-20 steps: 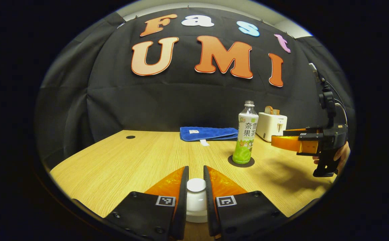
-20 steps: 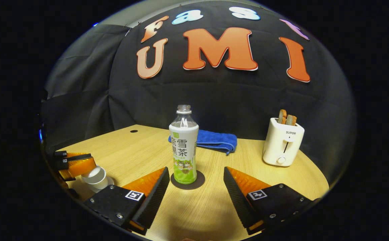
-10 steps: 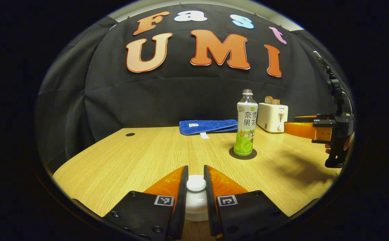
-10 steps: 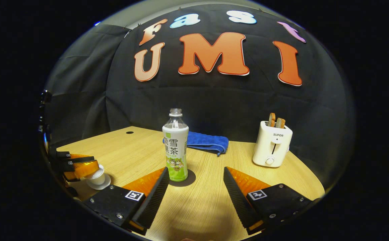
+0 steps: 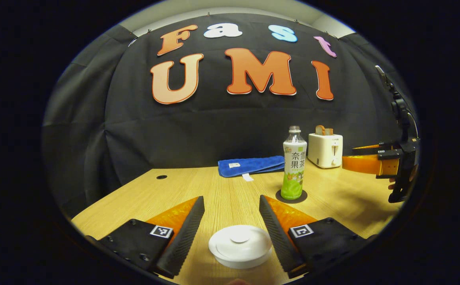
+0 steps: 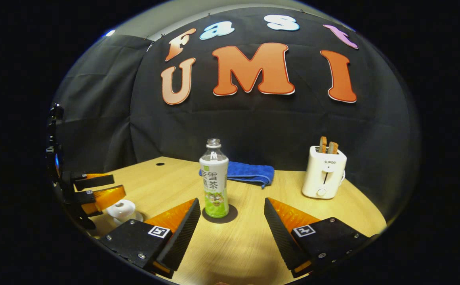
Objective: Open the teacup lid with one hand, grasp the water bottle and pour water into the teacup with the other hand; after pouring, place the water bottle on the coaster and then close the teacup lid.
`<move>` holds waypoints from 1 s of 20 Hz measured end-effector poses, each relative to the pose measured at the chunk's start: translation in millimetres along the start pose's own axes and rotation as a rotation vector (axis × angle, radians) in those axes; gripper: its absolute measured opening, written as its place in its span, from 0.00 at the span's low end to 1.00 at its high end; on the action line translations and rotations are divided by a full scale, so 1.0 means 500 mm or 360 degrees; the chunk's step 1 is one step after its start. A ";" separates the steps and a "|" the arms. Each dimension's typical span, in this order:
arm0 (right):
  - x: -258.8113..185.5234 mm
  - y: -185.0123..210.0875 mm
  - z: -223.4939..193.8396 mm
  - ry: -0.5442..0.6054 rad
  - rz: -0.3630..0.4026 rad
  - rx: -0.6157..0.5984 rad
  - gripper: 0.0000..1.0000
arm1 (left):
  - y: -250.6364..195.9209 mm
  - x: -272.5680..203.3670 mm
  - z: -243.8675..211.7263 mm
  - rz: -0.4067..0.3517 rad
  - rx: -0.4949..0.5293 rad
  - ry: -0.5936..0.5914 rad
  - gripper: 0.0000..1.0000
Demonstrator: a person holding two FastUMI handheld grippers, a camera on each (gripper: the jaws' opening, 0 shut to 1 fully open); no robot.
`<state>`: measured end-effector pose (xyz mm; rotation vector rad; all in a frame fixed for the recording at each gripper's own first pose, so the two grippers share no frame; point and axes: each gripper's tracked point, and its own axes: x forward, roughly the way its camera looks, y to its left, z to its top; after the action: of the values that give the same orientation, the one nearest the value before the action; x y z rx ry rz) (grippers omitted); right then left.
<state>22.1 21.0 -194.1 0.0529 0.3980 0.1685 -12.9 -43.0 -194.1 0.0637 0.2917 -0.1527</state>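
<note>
My left gripper [image 5: 230,215] hangs with fingers wide over the lidded teacup [image 5: 240,246]; my right gripper [image 6: 230,215] too gapes, short of the water bottle [image 6: 214,182] on its coaster [image 6: 230,217]. Nothing left; I'd withdraw.

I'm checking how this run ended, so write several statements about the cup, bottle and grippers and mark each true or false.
1. The lid sits on the teacup. True.
2. The left gripper is shut on the lid. False: its fingers stand open on either side, clear of it.
3. The water bottle stands upright on the coaster. True.
4. The right gripper grips the bottle. False: it is open, with the bottle farther off beyond the fingers.
5. The toaster is empty. False: two slices of toast stick out of its slots.
</note>
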 end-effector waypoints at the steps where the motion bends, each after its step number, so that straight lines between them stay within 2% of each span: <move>1: -0.007 -0.002 0.014 -0.0027 -0.0008 0.0000 0.97 | 0.007 0.002 0.014 0.0009 -0.0010 -0.0020 0.93; 2: -0.013 -0.004 0.028 -0.0054 -0.0022 0.0001 0.96 | 0.014 0.003 0.028 0.0015 -0.0029 -0.0036 0.99; 7: -0.059 -0.007 0.115 -0.0197 -0.0087 -0.0064 0.97 | 0.050 0.005 0.124 0.0036 -0.0154 -0.0149 1.00; 11: -0.084 0.012 0.149 -0.0240 -0.0081 -0.0132 0.96 | 0.093 -0.010 0.204 0.0098 -0.0145 -0.0247 0.99; 12: -0.090 0.015 0.156 -0.0248 -0.0088 -0.0141 0.96 | 0.099 -0.012 0.222 0.0116 -0.0145 -0.0265 0.94; 13: -0.095 0.019 0.167 -0.0267 -0.0095 -0.0152 0.96 | 0.101 -0.018 0.235 0.0129 -0.0137 -0.0276 0.99; 16: -0.106 0.032 0.195 -0.0324 -0.0109 -0.0194 0.97 | 0.098 -0.036 0.268 0.0159 -0.0127 -0.0310 0.94; 18: -0.114 0.043 0.207 -0.0344 -0.0109 -0.0184 0.96 | 0.091 -0.044 0.286 0.0164 -0.0131 -0.0346 0.99; 19: -0.118 0.048 0.212 -0.0350 -0.0105 -0.0175 0.96 | 0.087 -0.049 0.295 0.0166 -0.0137 -0.0362 0.95; 20: -0.121 0.051 0.218 -0.0363 -0.0106 -0.0173 0.96 | 0.082 -0.056 0.300 0.0162 -0.0145 -0.0377 0.99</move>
<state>6.0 33.5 -68.7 -0.0479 0.1621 0.1163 9.4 -11.5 -41.0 -0.0300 0.0588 -0.0449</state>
